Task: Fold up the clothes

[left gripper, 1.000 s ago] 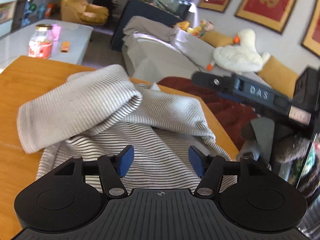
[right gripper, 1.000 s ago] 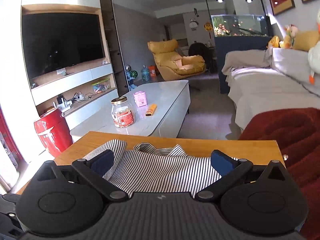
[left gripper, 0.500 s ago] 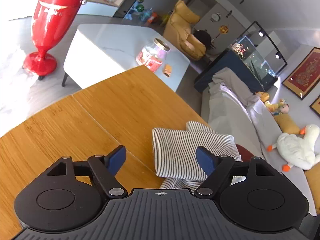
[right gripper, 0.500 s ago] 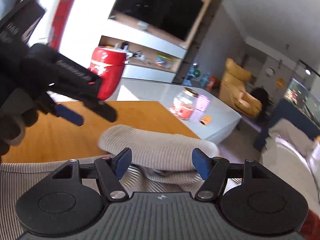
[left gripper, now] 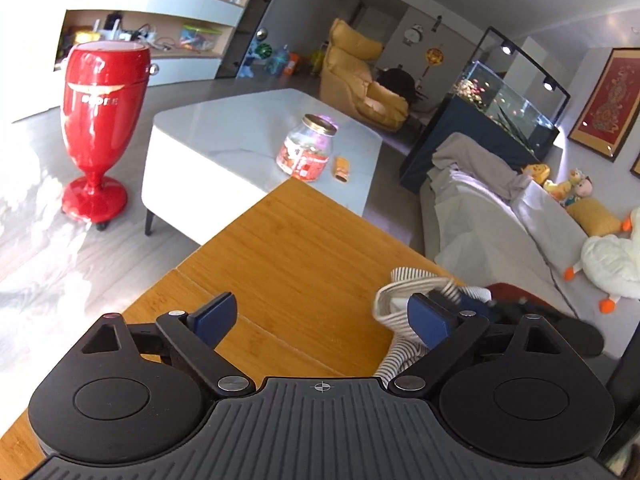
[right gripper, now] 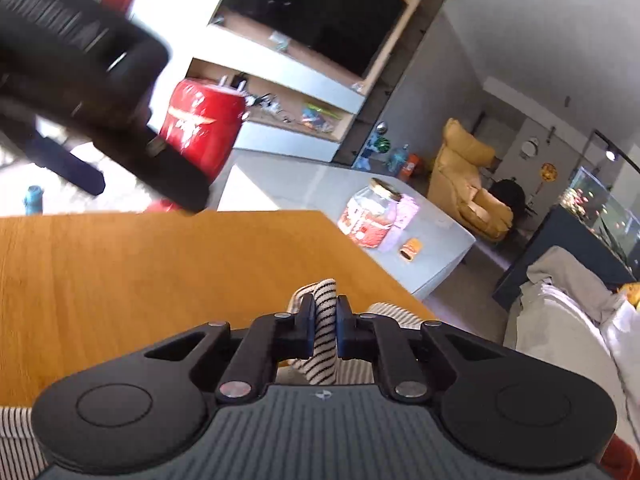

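Right tongs (right gripper: 325,322) clenched on a bunched fold of the striped garment (right gripper: 323,336), pads pressing the cloth from both sides, pointed forward and somewhat downward over the wooden worktop (right gripper: 140,280). More of the same striped cloth lying beneath the tongs and trailing toward the lower left corner of the right wrist view. Beyond, the other tool crossing the upper left of that view, blurred, above the worktop's far edge.

Left tongs (left gripper: 320,318) spread wide and opening, nothing between the pads, only bare worktop (left gripper: 288,264) below them. Angled downward, set to the left of the garment. Striped garment (left gripper: 394,294) seen past the right-hand finger (left gripper: 430,318), gathered near the worktop's right edge, with the right tongs' dark fingertips gripping it there, partly hidden.

Farther off: a white coffee table (left gripper: 240,140) bearing a glass jar (left gripper: 306,148) with a red label and a small orange packet (left gripper: 342,168). Left of it, a red goblet-shaped stand (left gripper: 100,128) on the floor. At the back, a yellow armchair (left gripper: 360,76) and a fish tank (left gripper: 504,100).
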Demonstrator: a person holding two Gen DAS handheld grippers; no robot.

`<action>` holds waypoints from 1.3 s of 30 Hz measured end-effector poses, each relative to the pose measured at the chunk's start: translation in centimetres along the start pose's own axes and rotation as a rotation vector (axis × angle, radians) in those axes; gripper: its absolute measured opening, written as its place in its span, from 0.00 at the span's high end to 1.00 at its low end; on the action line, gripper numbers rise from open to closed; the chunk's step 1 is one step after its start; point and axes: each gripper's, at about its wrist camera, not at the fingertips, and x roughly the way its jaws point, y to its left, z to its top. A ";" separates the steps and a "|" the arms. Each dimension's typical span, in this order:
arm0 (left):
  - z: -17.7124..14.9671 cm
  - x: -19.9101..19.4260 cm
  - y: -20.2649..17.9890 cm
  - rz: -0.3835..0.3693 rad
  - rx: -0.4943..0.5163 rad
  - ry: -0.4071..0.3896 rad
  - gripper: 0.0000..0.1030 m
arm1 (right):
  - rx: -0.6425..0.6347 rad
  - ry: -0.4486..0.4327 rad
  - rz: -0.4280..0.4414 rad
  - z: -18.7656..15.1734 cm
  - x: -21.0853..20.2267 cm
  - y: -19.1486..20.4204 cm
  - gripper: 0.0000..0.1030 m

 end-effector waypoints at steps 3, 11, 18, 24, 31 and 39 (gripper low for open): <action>-0.3 0.4 -1.4 -0.027 0.043 0.013 0.05 | 0.134 -0.022 -0.077 0.8 -1.5 -5.5 0.92; -1.8 2.0 -5.6 -0.082 0.195 0.049 0.03 | 0.486 -0.007 -0.238 -4.1 -5.9 -18.6 0.92; -3.6 3.8 -8.9 -0.120 0.308 0.110 0.00 | 0.669 0.141 -0.283 -13.1 -7.6 -20.7 0.92; -5.5 5.3 -10.0 -0.133 0.419 0.154 0.00 | 0.806 0.173 -0.343 -17.1 -9.4 -21.2 0.89; -5.9 8.1 -11.1 -0.128 0.489 0.168 0.00 | 0.905 0.090 -0.241 -16.0 -8.0 -22.9 0.43; -5.6 10.8 -10.3 0.047 0.520 0.120 0.00 | 0.857 0.110 -0.152 -13.4 -3.5 -21.7 0.92</action>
